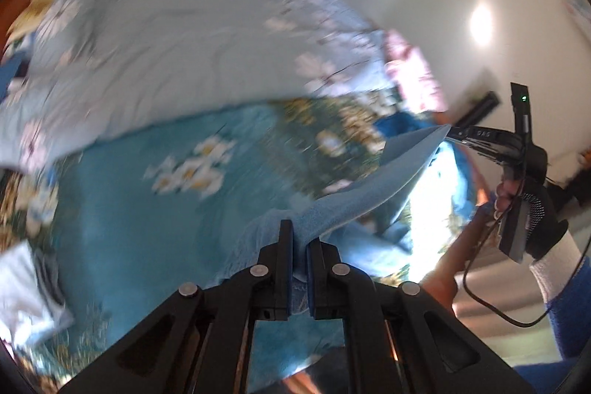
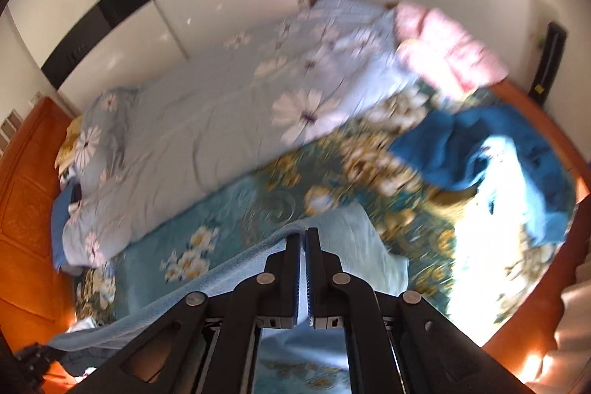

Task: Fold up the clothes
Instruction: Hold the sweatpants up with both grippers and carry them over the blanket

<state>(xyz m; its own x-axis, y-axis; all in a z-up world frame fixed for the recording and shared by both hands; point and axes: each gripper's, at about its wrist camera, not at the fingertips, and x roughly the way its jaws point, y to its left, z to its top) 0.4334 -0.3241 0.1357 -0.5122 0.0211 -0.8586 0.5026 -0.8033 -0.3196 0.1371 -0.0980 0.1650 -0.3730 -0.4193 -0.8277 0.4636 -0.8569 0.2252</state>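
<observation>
A light blue towel-like cloth [image 1: 369, 187] is stretched in the air above the bed between both grippers. My left gripper [image 1: 300, 239] is shut on one corner of it. My right gripper [image 2: 303, 239] is shut on the other end of the cloth [image 2: 343, 239]; in the left wrist view the right gripper [image 1: 452, 133] shows at the right, pinching the far corner. The cloth's edge [image 2: 166, 305] runs down to the lower left in the right wrist view.
Below is a bed with a teal floral sheet [image 1: 184, 172] and a pale blue flowered quilt [image 2: 221, 120]. A dark blue garment pile [image 2: 498, 150] and a pink cloth [image 2: 447, 54] lie at the bed's far end. An orange wooden headboard [image 2: 26, 216] is on the left.
</observation>
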